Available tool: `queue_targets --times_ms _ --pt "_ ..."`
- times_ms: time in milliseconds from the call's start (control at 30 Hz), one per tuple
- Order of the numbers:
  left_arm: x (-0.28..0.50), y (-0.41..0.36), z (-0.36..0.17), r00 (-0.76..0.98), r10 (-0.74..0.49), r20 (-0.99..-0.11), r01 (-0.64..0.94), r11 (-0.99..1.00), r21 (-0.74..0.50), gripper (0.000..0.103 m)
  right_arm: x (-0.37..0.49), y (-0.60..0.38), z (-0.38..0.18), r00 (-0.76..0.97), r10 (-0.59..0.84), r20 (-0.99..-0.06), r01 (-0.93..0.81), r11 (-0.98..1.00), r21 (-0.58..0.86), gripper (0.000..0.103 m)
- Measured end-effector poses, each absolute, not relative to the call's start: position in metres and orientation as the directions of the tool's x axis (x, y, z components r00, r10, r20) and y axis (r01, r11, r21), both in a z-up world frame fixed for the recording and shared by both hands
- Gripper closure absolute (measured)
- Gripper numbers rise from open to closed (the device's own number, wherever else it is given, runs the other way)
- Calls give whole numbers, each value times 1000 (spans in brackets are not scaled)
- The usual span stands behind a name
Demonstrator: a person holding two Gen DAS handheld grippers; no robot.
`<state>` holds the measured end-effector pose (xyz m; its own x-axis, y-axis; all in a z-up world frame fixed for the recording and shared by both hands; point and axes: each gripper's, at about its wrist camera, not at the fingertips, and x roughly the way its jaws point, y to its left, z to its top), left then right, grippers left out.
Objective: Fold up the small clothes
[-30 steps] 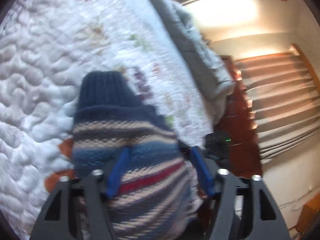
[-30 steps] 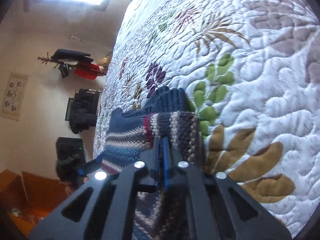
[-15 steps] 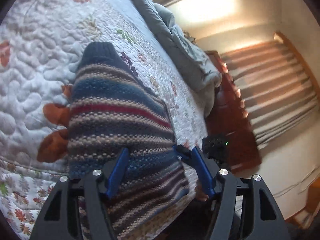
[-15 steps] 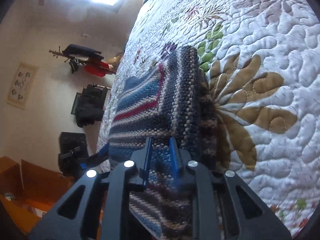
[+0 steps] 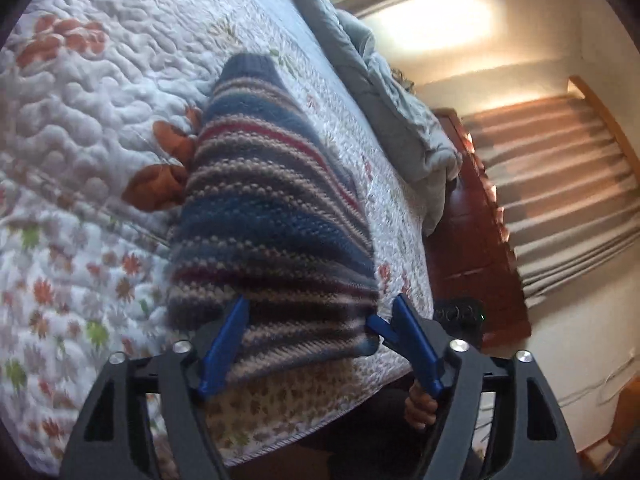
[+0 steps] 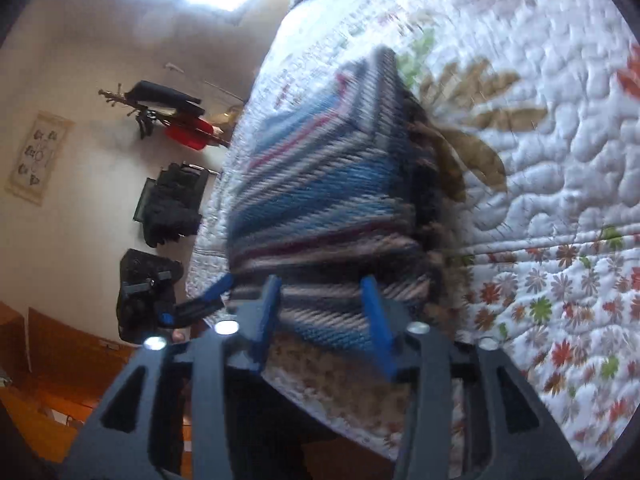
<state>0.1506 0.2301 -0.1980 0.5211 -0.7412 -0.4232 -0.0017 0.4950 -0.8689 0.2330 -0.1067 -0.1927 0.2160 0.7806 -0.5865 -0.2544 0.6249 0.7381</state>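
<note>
- Since a second ago my right gripper (image 6: 322, 320) has let go: its blue pads were pinched together on the sweater (image 5: 272, 216) and are now apart and opening, and the sweater, then bunched up close to both cameras, now lies stretched out further away.
- My left gripper (image 5: 320, 340) has its jaws wide and opening too; the near hem of the sweater sits between the pads, but I see no pinch on it.
- In the right wrist view the striped hem (image 6: 320, 312) lies between my right pads without being squeezed, though the picture is blurred there.
- The sweater lies folded on the quilt (image 5: 80, 128), close to the bed's near edge, its dark blue cuff toward 12 o'clock in the left view.
- A grey blanket (image 5: 400, 120) is heaped along the far side of the bed, at about 1 o'clock from the sweater.
- In the left view the other gripper's blue pad shows at 4 o'clock of the sweater, with a hand (image 5: 420, 404) below it.
- In the right view the left gripper pokes in at 8 o'clock, beside the hem.
</note>
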Motion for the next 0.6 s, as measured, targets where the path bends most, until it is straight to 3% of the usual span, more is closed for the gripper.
queue_targets --times_ms 67,100,133,200,300,433,600 --pt "128 226 -177 570 -707 -418 26 524 -851 16 212 -105 -162 271 748 -606 -311 663 681 32" --pt "107 221 -159 604 -663 -443 36 578 -815 12 198 -102 -144 313 705 -637 -331 709 622 19" --pt "90 215 -144 628 -613 -479 35 637 -770 3 185 -100 -130 358 650 -671 -338 760 556 13" --pt "47 188 -106 686 -402 -606 12 840 -543 4 149 -92 -103 479 493 -726 -344 867 361 12" --pt "-4 149 -70 740 -140 -658 -49 964 -261 4 95 -87 -75 609 380 -697 -336 919 208 5" --pt "-51 132 -52 761 -103 -641 -55 974 -222 4 45 -90 -69 674 263 -691 -250 961 122 3" --pt "-78 110 -40 709 -90 -699 -77 976 -204 4 -4 -91 -53 736 197 -648 -227 973 37 3"
